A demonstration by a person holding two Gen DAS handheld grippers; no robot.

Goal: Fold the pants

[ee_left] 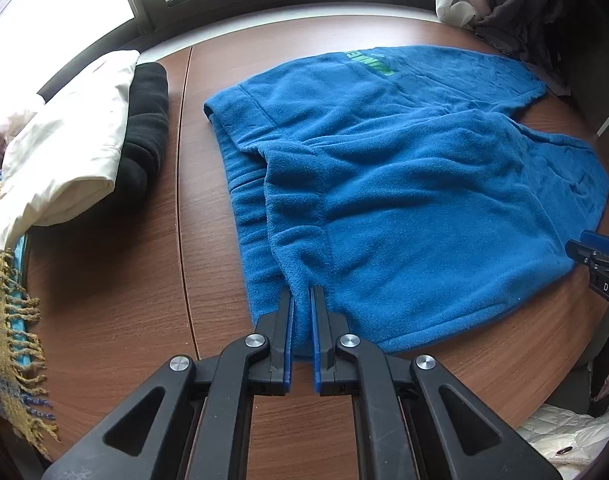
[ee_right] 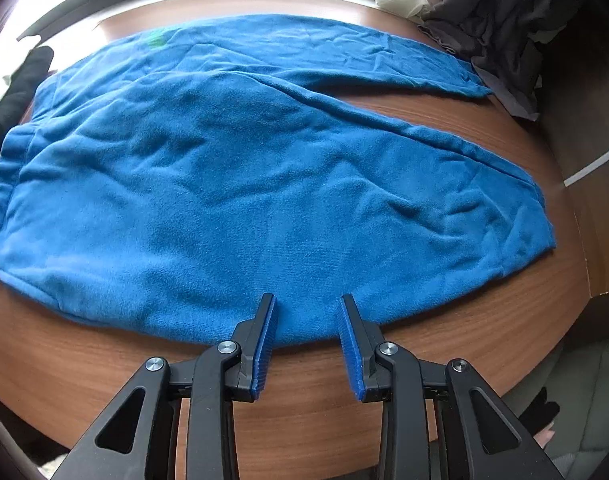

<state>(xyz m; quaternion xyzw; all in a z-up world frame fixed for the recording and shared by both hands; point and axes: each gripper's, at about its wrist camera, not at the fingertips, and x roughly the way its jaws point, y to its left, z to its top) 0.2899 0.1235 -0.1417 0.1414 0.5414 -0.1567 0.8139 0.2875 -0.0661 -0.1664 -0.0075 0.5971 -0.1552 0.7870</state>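
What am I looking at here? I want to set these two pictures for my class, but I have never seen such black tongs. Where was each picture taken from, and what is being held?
There is no robot. A person holds one hand-held gripper in each hand, and a wide-angle camera on each looks along its two fingers.

The left wrist view shows the left hand-held gripper shut on the near edge of the blue pants, at the waistband end. The right wrist view shows the right hand-held gripper with its jaws part open, straddling the pants' near edge further along; whether its pads press the cloth is unclear.

The pants lie spread on a brown wooden table. Folded white and black clothes sit at one side, and a grey heap lies by the window.
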